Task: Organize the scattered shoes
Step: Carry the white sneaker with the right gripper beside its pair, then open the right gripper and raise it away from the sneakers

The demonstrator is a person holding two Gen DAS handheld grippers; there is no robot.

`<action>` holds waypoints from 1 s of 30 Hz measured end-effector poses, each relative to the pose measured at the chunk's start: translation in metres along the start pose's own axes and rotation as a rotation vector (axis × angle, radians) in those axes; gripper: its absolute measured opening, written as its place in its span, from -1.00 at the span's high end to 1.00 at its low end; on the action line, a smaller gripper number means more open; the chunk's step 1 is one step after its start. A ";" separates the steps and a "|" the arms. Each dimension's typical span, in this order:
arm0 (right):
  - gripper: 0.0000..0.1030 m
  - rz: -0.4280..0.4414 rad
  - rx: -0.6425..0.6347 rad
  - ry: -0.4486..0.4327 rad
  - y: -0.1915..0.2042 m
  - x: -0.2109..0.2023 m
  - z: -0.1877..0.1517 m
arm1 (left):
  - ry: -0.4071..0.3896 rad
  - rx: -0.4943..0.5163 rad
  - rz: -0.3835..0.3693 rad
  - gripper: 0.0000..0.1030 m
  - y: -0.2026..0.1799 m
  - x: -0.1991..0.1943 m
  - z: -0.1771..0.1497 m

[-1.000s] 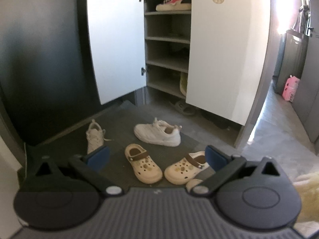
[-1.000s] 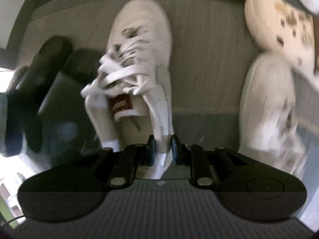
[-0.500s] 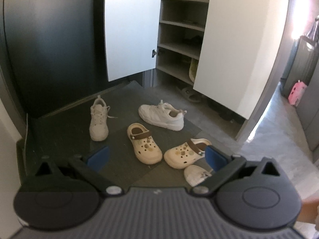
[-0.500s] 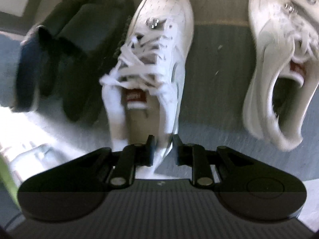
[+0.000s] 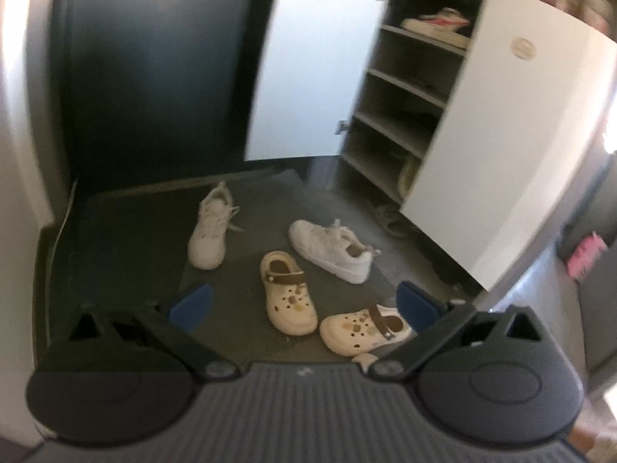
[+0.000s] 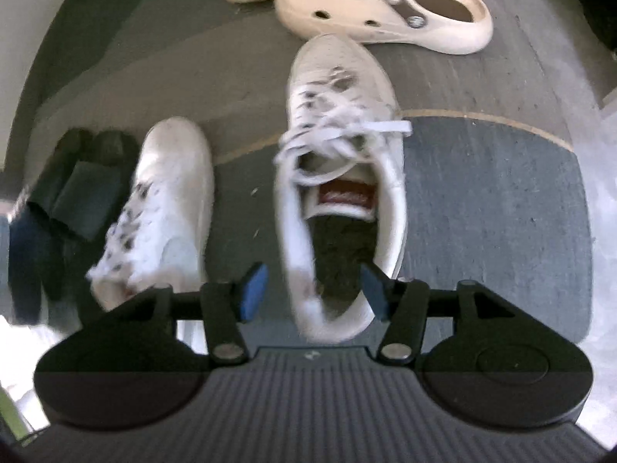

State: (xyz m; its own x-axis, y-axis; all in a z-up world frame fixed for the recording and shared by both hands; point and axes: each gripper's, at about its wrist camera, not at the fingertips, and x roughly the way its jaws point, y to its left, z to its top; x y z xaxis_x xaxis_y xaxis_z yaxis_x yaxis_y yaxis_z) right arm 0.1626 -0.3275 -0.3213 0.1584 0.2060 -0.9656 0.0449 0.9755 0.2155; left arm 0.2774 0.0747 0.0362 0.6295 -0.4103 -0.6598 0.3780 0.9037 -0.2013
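Note:
In the right wrist view, two white lace-up sneakers lie side by side on the floor. My right gripper (image 6: 312,289) hangs over the heel of the right sneaker (image 6: 339,177), which has a red tongue label. Its jaws are opening, with the heel between the blue pads (image 6: 252,289) and neither pad pressing on it. The left sneaker (image 6: 166,208) lies free beside it. My left gripper (image 5: 304,305) stands open and holds nothing. Beyond it lie two cream clogs (image 5: 287,297) (image 5: 362,330) and two more white sneakers (image 5: 210,231) (image 5: 331,250).
An open shoe cabinet (image 5: 408,88) stands behind the shoes, with a red-and-white shoe (image 5: 435,23) on an upper shelf and white doors swung out. Black slippers (image 6: 73,189) lie left of the sneakers. A cream clog (image 6: 385,4) lies just ahead. A grey mat (image 6: 501,200) covers the floor.
My right gripper let go of the left sneaker's heel, slid right over the second sneaker, and its jaws spread. The left gripper's view rolled and shifted. The shoes before it stayed put.

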 end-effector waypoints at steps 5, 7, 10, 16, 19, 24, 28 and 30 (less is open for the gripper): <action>-0.07 0.025 -0.074 0.037 0.018 0.044 0.011 | 0.045 0.020 0.004 -1.00 0.002 0.009 -0.003; 0.01 -0.062 -0.136 0.103 0.040 0.069 0.016 | 0.049 0.034 0.004 -1.00 0.002 0.011 -0.004; 0.18 -0.127 -0.110 0.094 0.058 0.089 0.022 | 0.052 0.048 0.007 -1.00 0.002 0.012 -0.006; 0.65 -0.215 -0.113 0.089 0.066 0.087 0.025 | 0.013 0.076 -0.013 -1.00 0.005 0.002 -0.008; 0.65 -0.170 -0.082 0.106 0.069 0.080 0.019 | 0.005 0.065 -0.009 -1.00 0.011 -0.003 -0.008; 0.64 -0.108 -0.102 0.151 0.094 0.076 0.006 | -0.016 0.044 -0.003 -1.00 0.022 -0.013 -0.008; 0.60 -0.117 -0.096 0.201 0.112 0.071 -0.005 | -0.043 0.070 0.003 -1.00 0.023 -0.019 -0.009; 0.59 -0.169 -0.141 0.176 0.130 0.046 -0.010 | -0.048 0.080 -0.006 -1.00 0.023 -0.024 -0.006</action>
State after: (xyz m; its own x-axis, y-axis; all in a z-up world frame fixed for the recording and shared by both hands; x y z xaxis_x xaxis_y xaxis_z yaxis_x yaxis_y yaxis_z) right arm 0.1660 -0.1902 -0.3388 -0.0141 0.0379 -0.9992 -0.0837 0.9957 0.0390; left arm 0.2667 0.1055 0.0426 0.6581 -0.4232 -0.6227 0.4337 0.8891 -0.1459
